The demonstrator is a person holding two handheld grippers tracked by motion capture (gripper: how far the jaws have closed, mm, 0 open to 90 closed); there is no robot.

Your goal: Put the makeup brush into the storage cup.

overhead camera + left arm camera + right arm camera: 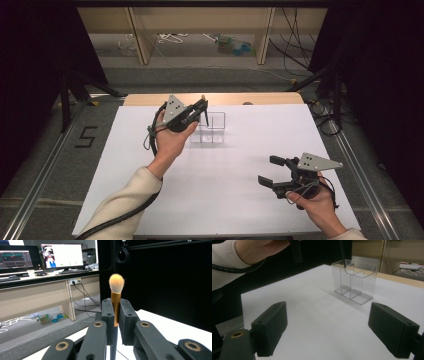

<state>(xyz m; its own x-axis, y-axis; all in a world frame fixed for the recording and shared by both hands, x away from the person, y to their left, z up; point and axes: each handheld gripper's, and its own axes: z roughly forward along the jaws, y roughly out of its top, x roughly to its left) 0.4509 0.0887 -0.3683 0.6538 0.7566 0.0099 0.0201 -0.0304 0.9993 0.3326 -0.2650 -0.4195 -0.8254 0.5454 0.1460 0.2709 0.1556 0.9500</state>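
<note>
— What is seen from the high view?
— The left gripper [200, 111] is held above a clear organizer [212, 128] at the far side of the white table [235, 200]; the right gripper [272, 171] is kept near the front right, jaws apart.

— And in the left gripper view?
— A makeup brush [116, 297] is clamped upright between the jaws, bristles uppermost.

— The right gripper view?
— Nothing is held between the wide-set jaws; the brush's dark handle tip is seen at the organizer's rim.

One brush [116, 301], one clear organizer [212, 128]
</note>
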